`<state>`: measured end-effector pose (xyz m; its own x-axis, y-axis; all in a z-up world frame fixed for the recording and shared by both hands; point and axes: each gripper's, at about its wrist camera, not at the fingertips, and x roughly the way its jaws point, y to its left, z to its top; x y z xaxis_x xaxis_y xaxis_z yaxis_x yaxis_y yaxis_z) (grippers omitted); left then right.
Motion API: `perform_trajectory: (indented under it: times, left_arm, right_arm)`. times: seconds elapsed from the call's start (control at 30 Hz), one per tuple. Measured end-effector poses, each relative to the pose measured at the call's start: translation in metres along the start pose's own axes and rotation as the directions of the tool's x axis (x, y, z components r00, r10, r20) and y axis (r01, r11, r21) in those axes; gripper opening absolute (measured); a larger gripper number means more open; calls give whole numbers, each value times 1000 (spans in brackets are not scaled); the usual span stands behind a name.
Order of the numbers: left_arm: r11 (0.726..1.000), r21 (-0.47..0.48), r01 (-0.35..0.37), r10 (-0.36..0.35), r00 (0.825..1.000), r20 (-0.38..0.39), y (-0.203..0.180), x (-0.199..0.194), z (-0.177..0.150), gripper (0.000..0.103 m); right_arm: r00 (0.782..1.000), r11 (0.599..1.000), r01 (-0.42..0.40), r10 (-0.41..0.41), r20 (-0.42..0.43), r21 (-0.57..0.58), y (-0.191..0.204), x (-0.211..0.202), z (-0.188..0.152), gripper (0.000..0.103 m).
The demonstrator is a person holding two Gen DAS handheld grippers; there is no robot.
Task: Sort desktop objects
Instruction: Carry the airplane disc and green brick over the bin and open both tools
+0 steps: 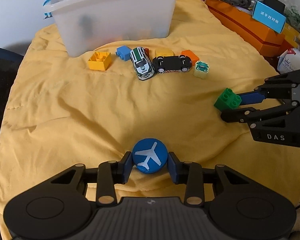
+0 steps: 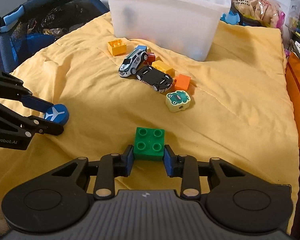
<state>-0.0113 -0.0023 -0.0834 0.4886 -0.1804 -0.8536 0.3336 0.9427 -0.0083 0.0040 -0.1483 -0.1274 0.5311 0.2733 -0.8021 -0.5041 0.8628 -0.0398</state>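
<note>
My left gripper (image 1: pixel 150 163) has its jaws closed on the blue airplane disc (image 1: pixel 150 155), one blue pad pressed to each side of its rim, the white plane facing up. My right gripper (image 2: pixel 149 156) holds the green brick (image 2: pixel 149 143) the same way: the jaws pinch its two side faces, four studs upward. Both pieces sit low over the yellow quilt (image 1: pixel 80 104), near its front; from the right wrist view the disc is well off to the left of the brick, with my left gripper's black linkage behind it.

Farther out, near the middle of the quilt, lies a loose cluster. A pale frog block (image 2: pixel 178 101) is nearest, just beside an orange brick (image 2: pixel 182 82). Next to them a black toy car (image 2: pixel 155 78) lies on its roof, wheels up, touching a white toy car (image 2: pixel 133 62) with green stripes, which tilts up against small red and blue bricks. A yellow brick (image 2: pixel 163 67) sits behind the black car, and a hollow yellow brick (image 2: pixel 117 47) lies apart to the left, open side up.

Beyond the cluster stands a translucent bin (image 2: pixel 166 18), with dim shapes inside that I cannot make out. An orange box (image 1: pixel 246 26) runs along the quilt's right edge.
</note>
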Motion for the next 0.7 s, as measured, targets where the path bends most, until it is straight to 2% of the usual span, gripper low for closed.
perform_trajectory:
  times: [0.17, 0.3, 0.5, 0.7]
  left_arm:
    - [1000, -6, 12, -12, 998, 55, 4, -14, 19, 41]
    - [1000, -4, -3, 3, 987, 160, 11, -35, 54, 41]
    - [999, -12, -43, 44, 955, 292, 25, -53, 125, 41]
    - [994, 25, -111, 91, 911, 402, 31, -65, 186, 41]
  right_arm:
    - [1000, 1000, 17, -17, -1, -22, 0, -3, 8, 34]
    - [997, 998, 43, -40, 58, -54, -5, -16, 33, 34]
    - [982, 996, 73, -65, 180, -42, -17, -33, 88, 34]
    - [954, 994, 104, -90, 285, -35, -29, -35, 144, 34]
